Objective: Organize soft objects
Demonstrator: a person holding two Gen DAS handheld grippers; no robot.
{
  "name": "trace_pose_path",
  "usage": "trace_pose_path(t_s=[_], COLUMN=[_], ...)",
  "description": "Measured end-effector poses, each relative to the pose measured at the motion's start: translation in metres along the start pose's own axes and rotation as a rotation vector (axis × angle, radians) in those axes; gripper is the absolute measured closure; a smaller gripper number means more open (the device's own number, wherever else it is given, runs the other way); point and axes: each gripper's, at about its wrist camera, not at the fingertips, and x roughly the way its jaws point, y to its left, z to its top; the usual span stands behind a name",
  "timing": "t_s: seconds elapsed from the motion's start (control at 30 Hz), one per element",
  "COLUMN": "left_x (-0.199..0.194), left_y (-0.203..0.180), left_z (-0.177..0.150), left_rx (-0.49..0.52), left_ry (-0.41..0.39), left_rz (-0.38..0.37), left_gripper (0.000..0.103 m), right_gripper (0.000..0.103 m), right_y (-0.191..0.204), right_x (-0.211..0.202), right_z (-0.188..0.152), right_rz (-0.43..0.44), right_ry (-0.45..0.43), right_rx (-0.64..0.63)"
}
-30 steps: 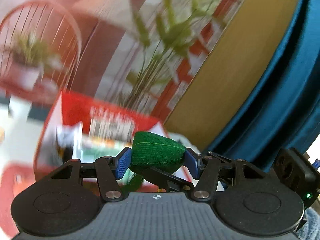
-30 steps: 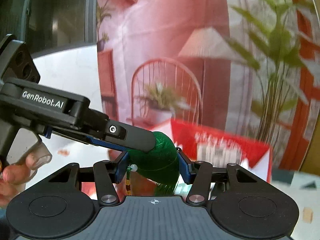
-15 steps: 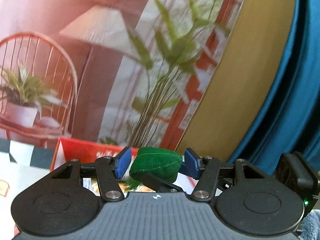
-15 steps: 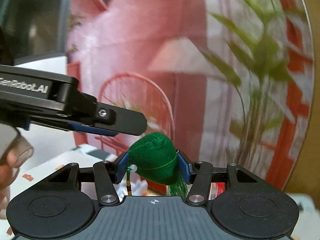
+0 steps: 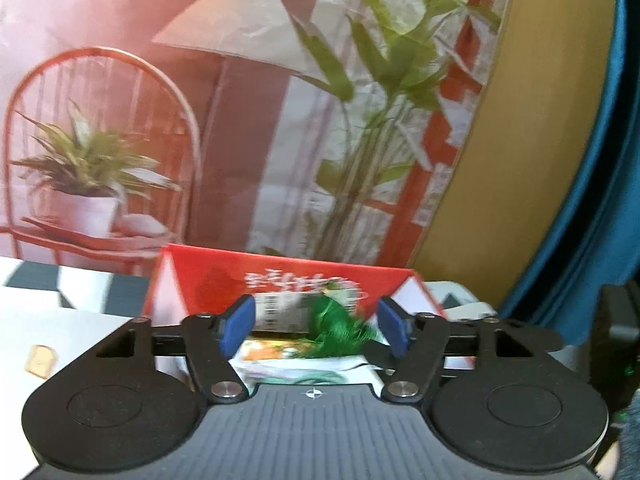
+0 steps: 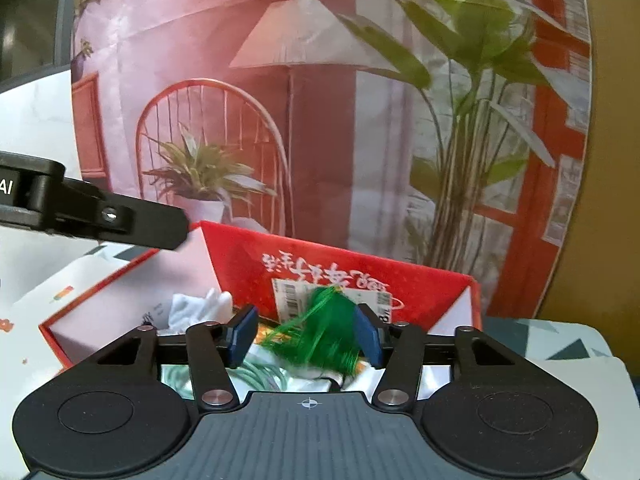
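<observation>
Right wrist view, green tassel point(image 6: 320, 336) blurred between just-opening right tongs point(image 6: 306, 334), red box point(image 6: 340, 276)

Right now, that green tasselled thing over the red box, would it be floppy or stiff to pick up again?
Probably floppy: the green tasselled thing shows loose splayed threads, blurred as if falling. Likely light and not fragile, being fabric. It may snag on the pale green cord in the red box.
</observation>
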Motion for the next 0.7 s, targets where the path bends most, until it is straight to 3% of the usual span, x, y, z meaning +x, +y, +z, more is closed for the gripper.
trace_pose_path(t_s=[0.13, 0.27, 0.7], left_x=[-0.011, -0.021, -0.051], left_y=[0.002, 0.006, 0.013], left_z=[-0.003, -0.006, -0.021], left_rx=[0.02, 0.018, 0.01], left_ry=[-0.023, -0.027, 0.0], left_rz=[0.089, 0.155, 0.337], left_gripper=[0.008, 0.002, 0.0], right_gripper=[0.021, 0.0, 0.0], right_y=[-0.002, -0.003, -0.002], right_x=[-0.007, -0.018, -0.05], right_z=[-0.004, -0.006, -0.008], right_rz=[-0.014, -0.031, -0.071], right_ry=[-0.01, -0.017, -0.018], right_rx=[0.002, 0.008, 0.09])
